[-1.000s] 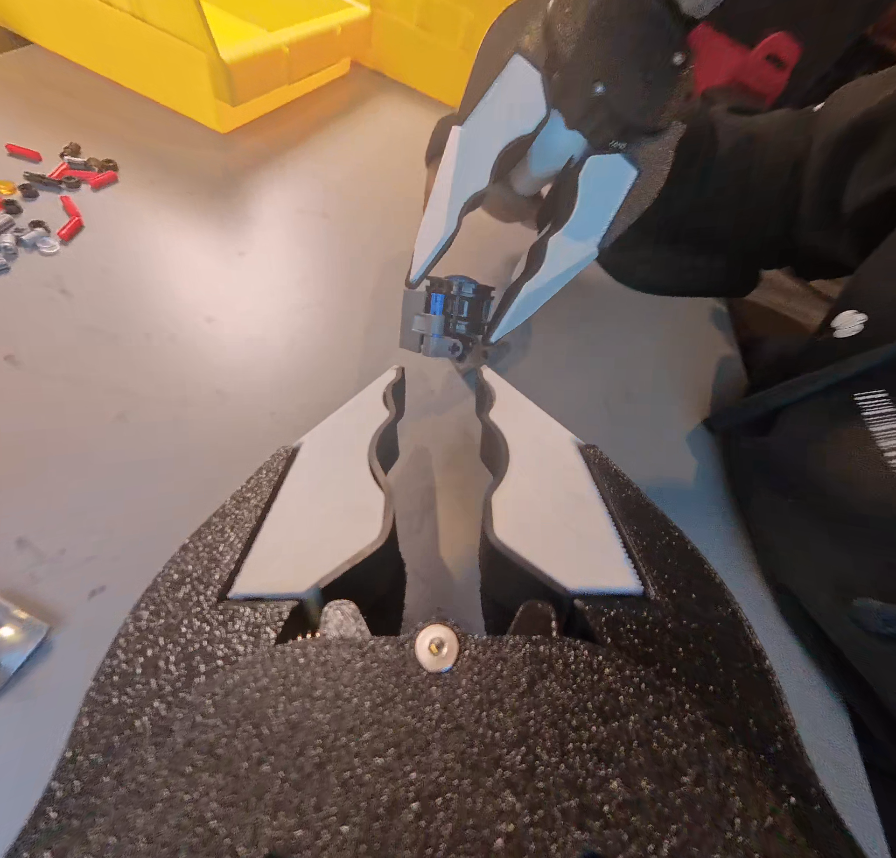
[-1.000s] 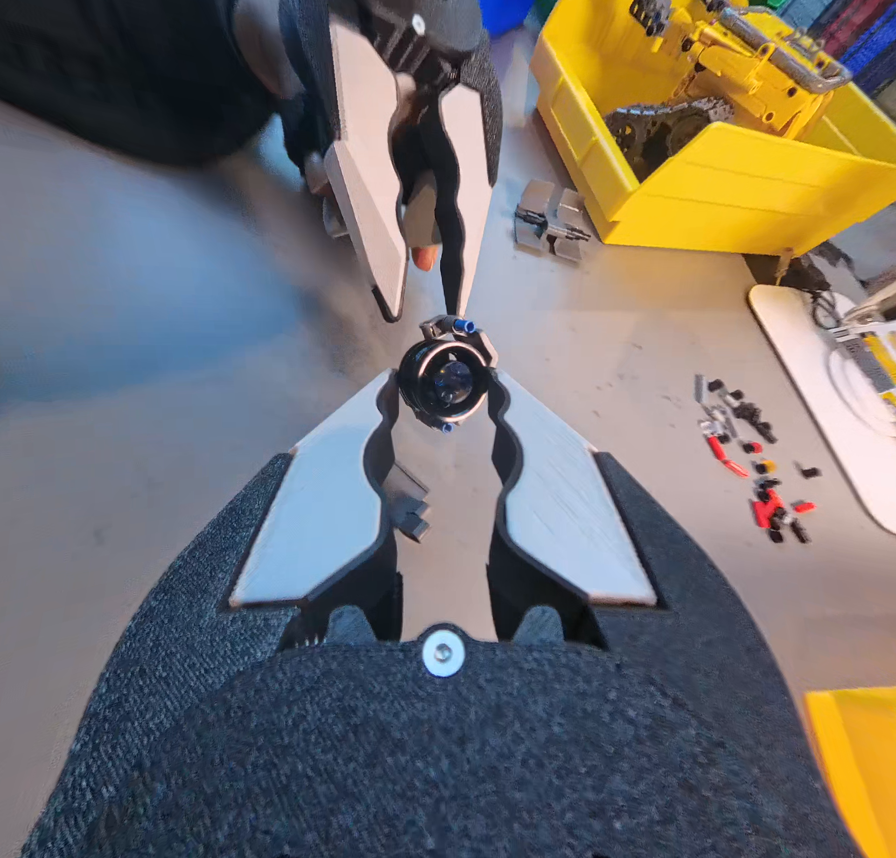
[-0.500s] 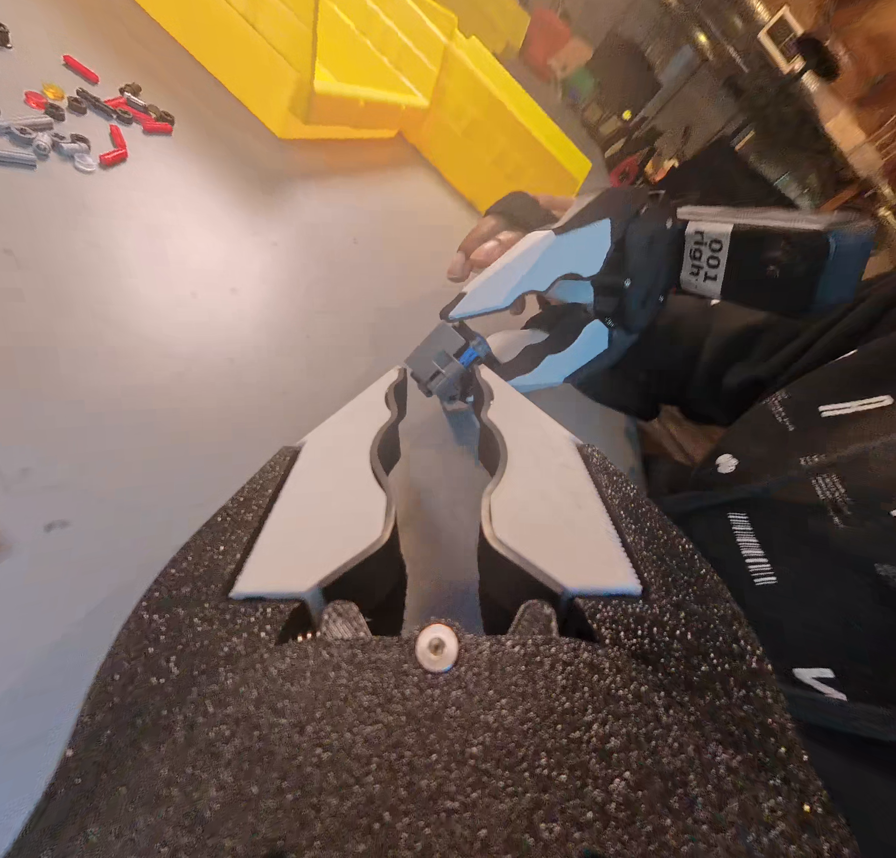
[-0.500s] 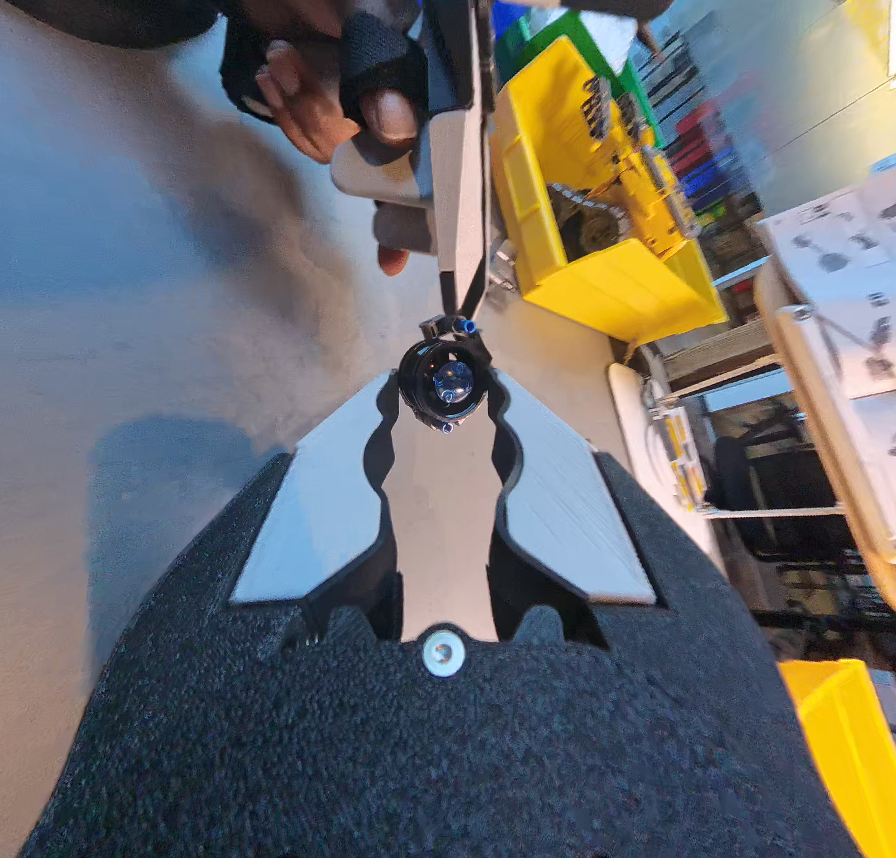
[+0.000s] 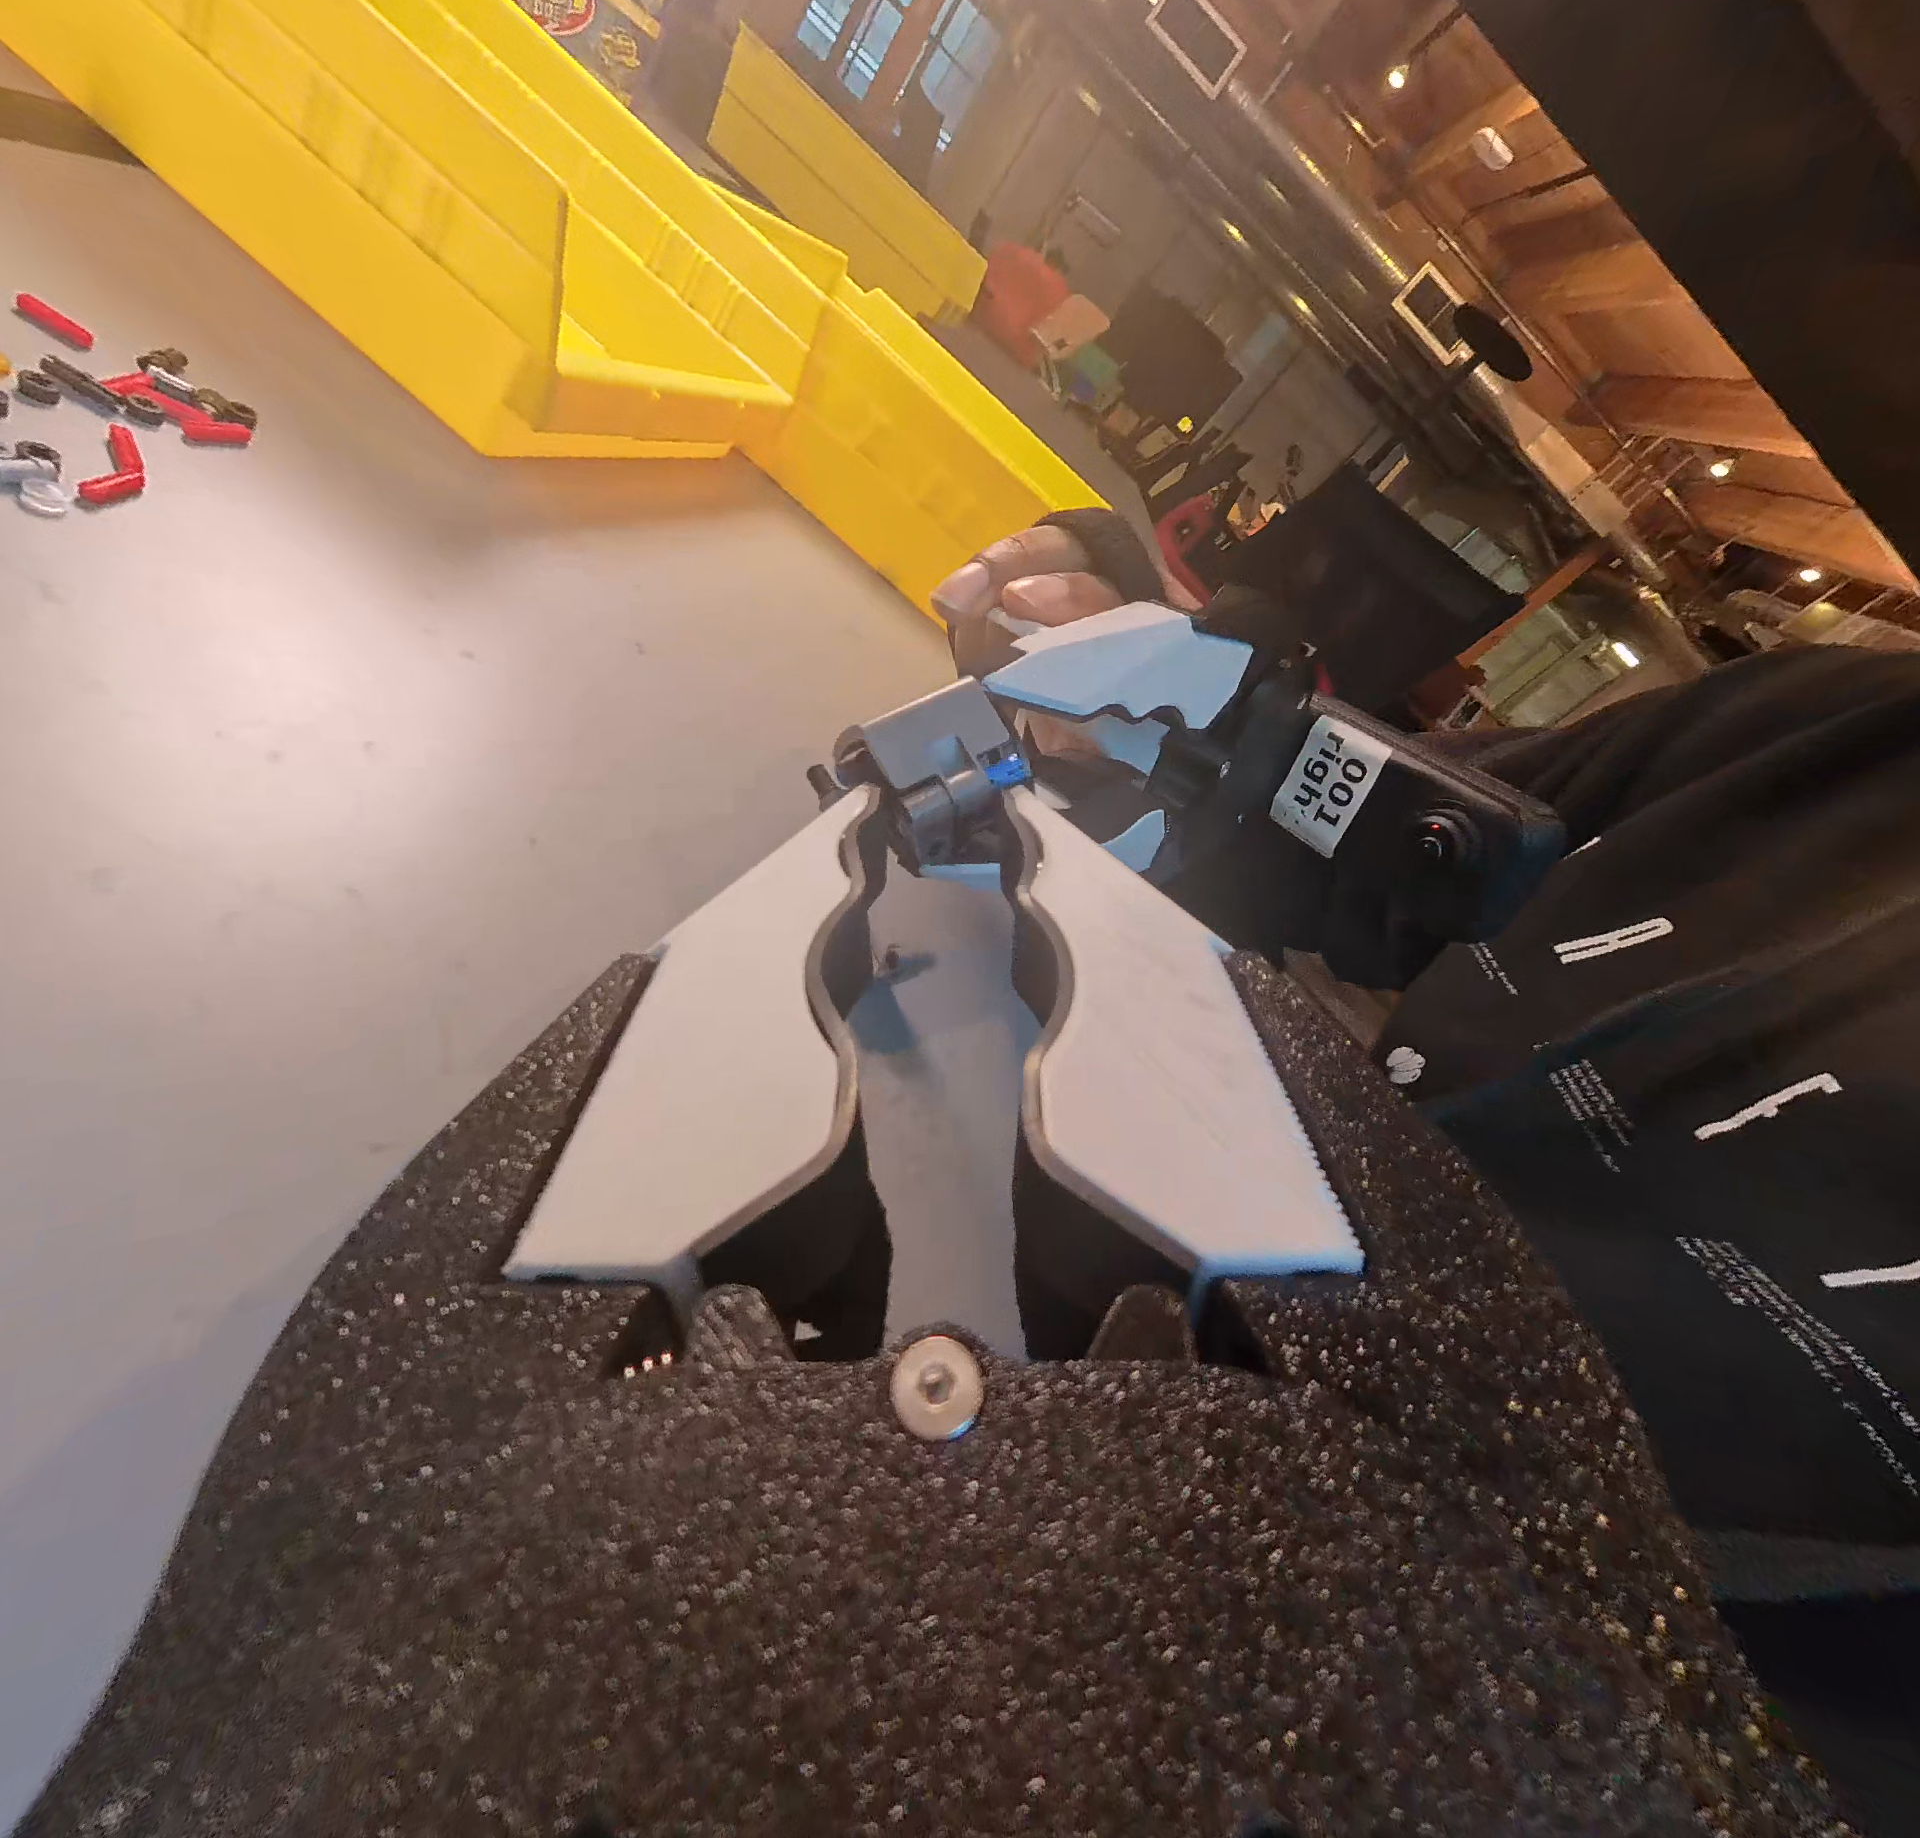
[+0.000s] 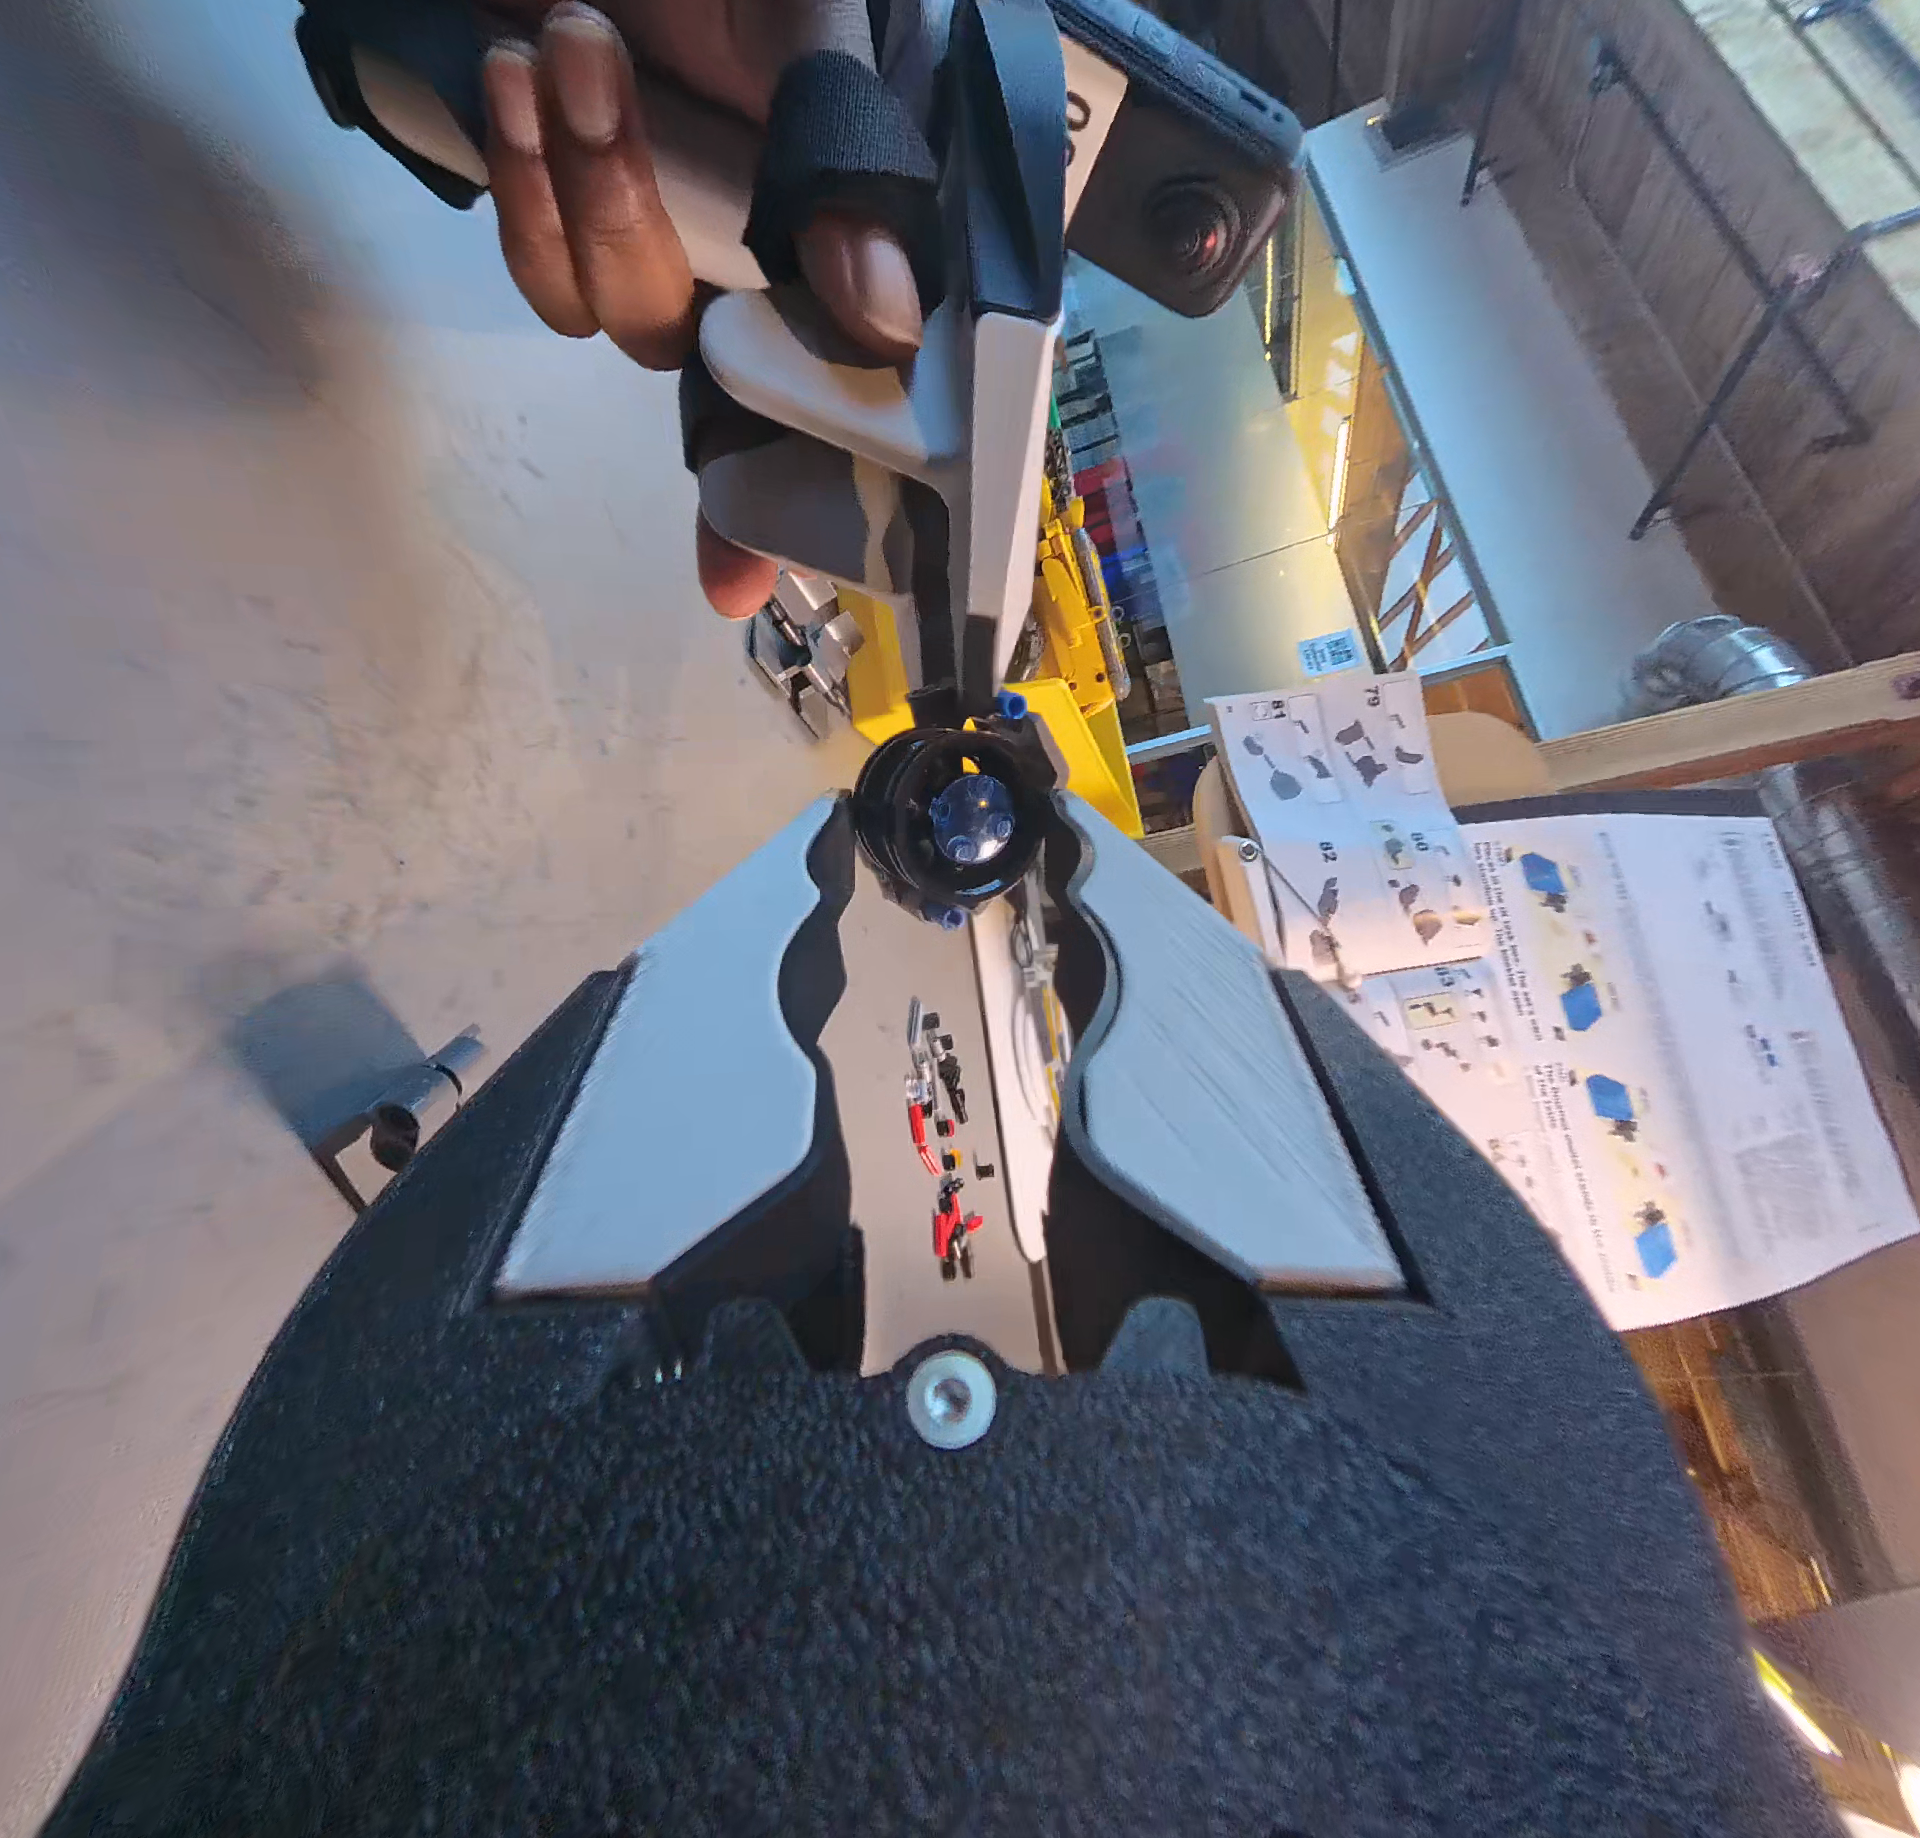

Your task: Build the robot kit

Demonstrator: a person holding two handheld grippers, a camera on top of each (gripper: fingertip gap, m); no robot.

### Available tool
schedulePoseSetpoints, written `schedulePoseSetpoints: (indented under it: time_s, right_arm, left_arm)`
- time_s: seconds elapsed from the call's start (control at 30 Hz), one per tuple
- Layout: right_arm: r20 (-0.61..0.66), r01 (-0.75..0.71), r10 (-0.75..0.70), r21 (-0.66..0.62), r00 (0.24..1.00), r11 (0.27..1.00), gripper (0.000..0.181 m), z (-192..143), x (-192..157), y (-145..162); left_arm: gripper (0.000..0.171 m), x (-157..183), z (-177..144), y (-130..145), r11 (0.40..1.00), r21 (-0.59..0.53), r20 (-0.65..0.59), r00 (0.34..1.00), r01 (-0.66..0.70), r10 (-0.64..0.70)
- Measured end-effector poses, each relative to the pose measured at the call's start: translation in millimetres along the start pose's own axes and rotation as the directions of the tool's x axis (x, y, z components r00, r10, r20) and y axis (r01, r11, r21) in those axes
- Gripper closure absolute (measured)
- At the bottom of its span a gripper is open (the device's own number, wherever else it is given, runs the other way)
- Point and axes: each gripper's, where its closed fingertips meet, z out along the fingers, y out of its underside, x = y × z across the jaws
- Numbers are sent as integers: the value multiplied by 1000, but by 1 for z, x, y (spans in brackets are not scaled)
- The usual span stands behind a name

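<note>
While both grippers meet above the grey table (image 5: 312, 801), a small brick assembly is shared between them.

Far left: a scatter of small red, black and grey toy pieces (image 5: 114, 417) lies on the table, well apart from the grippers.
Behind: yellow bins (image 5: 644, 334) stand along the table's far side; in the right wrist view another yellow bin (image 6: 1081, 749) shows past the fingertips.
Left gripper (image 5: 940, 822): narrow, its tips closed on the grey end of the brick assembly (image 5: 935, 760); a person's hand (image 6: 665, 157) holds it, seen from the right wrist view.
Brick assembly: held in the air above the table, between the two grippers; grey block at one end, black round part (image 6: 951, 832) with blue studs and blue pins at the other.
Right gripper (image 6: 951, 832): narrow, its tips clamped on either side of the black round part.
Loose part: a grey piece (image 6: 395, 1102) lies on the table, left of the right gripper's body.
Right side: an open instruction booklet (image 6: 1558, 1009) is propped beyond the table.
Handling: likely light, stiff plastic; pinned joints could pop apart or swivel if twisted, and the smooth round part may slip.
Where to hold: probably the flat grey faces and the sides of the round rim, not the blue pins.
</note>
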Motion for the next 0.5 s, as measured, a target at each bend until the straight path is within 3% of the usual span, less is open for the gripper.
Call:
schedulePoseSetpoints:
  time_s: [0.3,0.5]
  right_arm:
    - [-57,-11,15,70,998,998,145,-4,8,-11]
    - [-40,-118,122,93,992,989,145,-5,14,-13]
  left_arm:
    - [157,10,-4,-5,990,-1,28,989,-144,144]
    - [162,12,-4,-9,997,50,-26,998,-54,55]
